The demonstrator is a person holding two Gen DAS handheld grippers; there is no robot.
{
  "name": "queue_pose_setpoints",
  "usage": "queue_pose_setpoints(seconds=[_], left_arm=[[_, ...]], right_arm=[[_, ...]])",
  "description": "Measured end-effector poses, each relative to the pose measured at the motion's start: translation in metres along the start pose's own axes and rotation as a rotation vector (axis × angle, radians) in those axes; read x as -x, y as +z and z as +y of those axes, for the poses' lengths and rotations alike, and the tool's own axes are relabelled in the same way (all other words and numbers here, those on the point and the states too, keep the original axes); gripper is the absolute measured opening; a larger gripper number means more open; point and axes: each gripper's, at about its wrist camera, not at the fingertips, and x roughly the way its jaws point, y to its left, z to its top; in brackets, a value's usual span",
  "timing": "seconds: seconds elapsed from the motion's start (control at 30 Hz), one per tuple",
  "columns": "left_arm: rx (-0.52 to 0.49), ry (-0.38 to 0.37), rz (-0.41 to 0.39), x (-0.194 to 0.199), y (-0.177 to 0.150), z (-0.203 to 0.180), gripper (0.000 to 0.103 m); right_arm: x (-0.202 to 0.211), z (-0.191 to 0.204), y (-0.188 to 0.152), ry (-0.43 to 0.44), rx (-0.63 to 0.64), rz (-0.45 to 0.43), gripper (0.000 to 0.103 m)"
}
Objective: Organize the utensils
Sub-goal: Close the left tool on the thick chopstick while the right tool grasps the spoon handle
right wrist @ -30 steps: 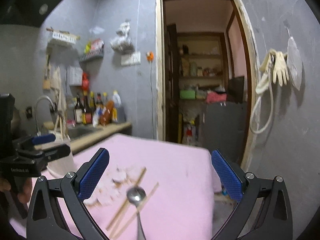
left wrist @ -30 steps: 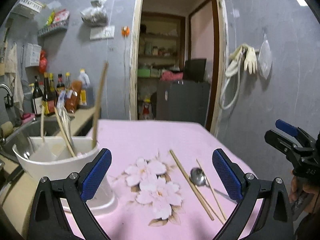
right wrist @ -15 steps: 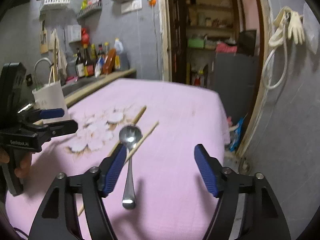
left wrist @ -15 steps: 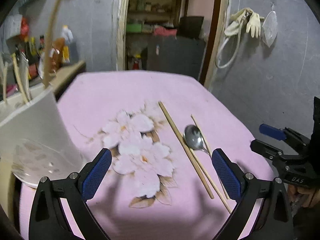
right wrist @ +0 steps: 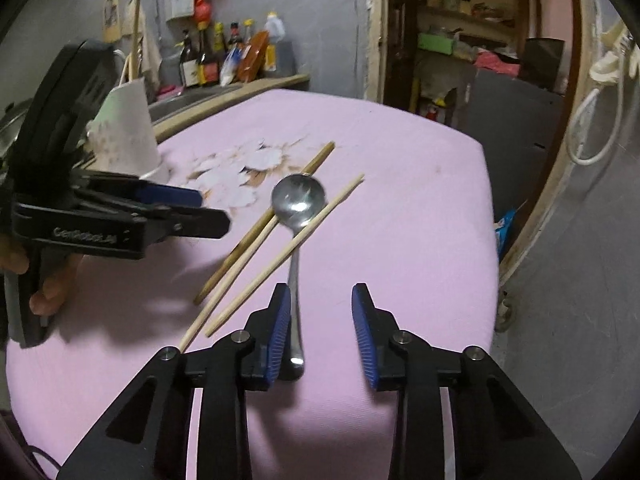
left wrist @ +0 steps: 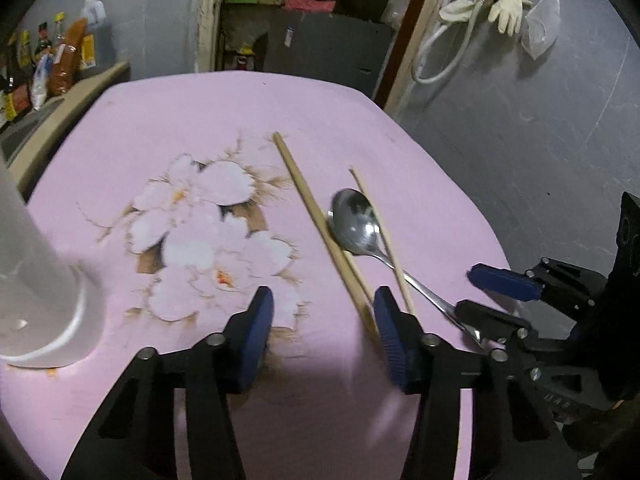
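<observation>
A metal spoon lies on the pink flowered tablecloth among three wooden chopsticks. My right gripper hovers low over the spoon's handle, which sits just inside its left pad; the jaws are closing and nothing is pressed. My left gripper is closing too, with the near end of a chopstick just inside its right pad. The spoon and the right gripper also show there, and the left gripper shows in the right wrist view. A white utensil holder stands at the left.
A counter with bottles and a sink runs behind the table's left side. An open doorway lies beyond the far edge. The table's right edge drops beside a grey wall. A person's hand holds the left gripper.
Both grippers have sunk and tipped down toward the table. Both pairs of jaws have narrowed from wide open. The utensil holder has slid to the left edge of the left wrist view.
</observation>
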Motion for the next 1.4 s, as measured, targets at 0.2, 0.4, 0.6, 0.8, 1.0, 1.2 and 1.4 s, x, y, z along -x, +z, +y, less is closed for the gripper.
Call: queue_pose_setpoints(seconds=[0.2, 0.4, 0.6, 0.8, 1.0, 1.2, 1.4], left_arm=[[-0.014, 0.005, 0.043, -0.012, 0.002, -0.007, 0.027], [-0.026, 0.037, 0.059, -0.019, 0.008, -0.013, 0.016], [-0.045, 0.084, 0.066, -0.020, 0.007, -0.022, 0.006], [-0.017, 0.092, 0.078, -0.012, -0.003, -0.016, 0.005], [0.015, 0.087, 0.082, 0.007, -0.022, -0.007, 0.004], [0.051, 0.057, 0.095, 0.027, -0.043, -0.004, 0.004], [0.027, 0.044, 0.095, 0.038, -0.049, -0.012, 0.004]], right_arm=[[0.001, 0.003, -0.003, 0.011, 0.022, 0.012, 0.029], [-0.004, 0.014, -0.005, -0.019, 0.076, 0.023, 0.029], [-0.009, 0.017, -0.003, -0.077, 0.101, 0.033, 0.016], [-0.010, 0.018, -0.003, -0.110, 0.097, 0.029, 0.011], [-0.005, 0.014, -0.005, -0.142, 0.058, 0.023, 0.010], [-0.001, 0.010, -0.007, -0.170, 0.007, 0.022, 0.010], [0.004, 0.003, -0.007, -0.110, -0.077, 0.020, 0.012]])
